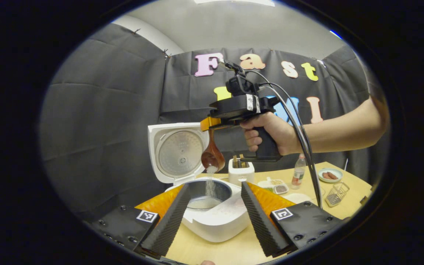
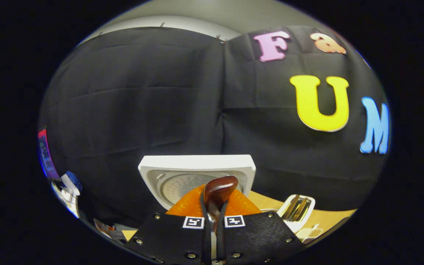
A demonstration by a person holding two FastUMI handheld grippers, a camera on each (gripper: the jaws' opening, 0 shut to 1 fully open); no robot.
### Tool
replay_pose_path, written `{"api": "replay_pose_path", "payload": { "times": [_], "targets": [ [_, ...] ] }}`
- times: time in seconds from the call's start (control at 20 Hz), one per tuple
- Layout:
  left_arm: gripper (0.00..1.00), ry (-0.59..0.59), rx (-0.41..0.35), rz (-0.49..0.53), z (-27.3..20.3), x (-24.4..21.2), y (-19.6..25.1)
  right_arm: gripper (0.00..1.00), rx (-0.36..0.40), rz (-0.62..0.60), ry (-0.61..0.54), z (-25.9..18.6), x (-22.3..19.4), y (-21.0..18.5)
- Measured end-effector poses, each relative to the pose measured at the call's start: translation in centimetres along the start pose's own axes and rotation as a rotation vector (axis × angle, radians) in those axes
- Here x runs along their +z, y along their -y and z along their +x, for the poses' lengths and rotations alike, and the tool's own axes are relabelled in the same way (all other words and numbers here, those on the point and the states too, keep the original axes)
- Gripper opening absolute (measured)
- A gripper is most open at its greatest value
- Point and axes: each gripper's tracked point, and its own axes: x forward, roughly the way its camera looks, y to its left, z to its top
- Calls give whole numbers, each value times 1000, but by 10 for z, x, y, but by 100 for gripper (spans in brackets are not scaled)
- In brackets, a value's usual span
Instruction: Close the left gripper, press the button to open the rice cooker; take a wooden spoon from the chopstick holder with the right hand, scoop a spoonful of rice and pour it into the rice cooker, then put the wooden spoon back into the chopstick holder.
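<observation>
The right gripper (image 1: 212, 127), jaws clamped on the dark wooden spoon (image 1: 212, 156), is tipping it so rice is pouring into the open white rice cooker (image 1: 212, 213) on the worktop; the left gripper (image 1: 214, 213), jaws apart, is waiting nearby

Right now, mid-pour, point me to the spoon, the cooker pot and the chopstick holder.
spoon (image 1: 212, 156): left gripper view, on the bowl, tipped down over the cooker.
pot (image 1: 222, 188): left gripper view, on the inner wall right of the falling rice.
chopstick holder (image 1: 240, 173): left gripper view, on its white front face.
</observation>
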Motion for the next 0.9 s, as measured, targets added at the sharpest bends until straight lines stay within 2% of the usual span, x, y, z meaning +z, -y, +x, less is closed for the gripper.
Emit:
{"api": "replay_pose_path", "payload": {
  "times": [0.05,0.1,0.15,0.35,0.65,0.9],
  "targets": [
    [92,0,3,2,0,-1,-1,6,31,-65,15,-1,6,-7],
    [97,-2,4,3,-1,-2,1,6,52,-116,32,-6,11,-12],
    [97,-2,4,2,0,-2,2,6,72,-148,44,-9,15,-16],
    [97,-1,9,8,-4,-1,4,6,102,-165,74,-15,22,-32],
    [97,-5,7,-5,-9,0,10,6,75,-4,106,-30,40,-18],
    [97,1,-7,-13,-13,14,21,6,62,256,108,-36,47,15]
  ]
}}
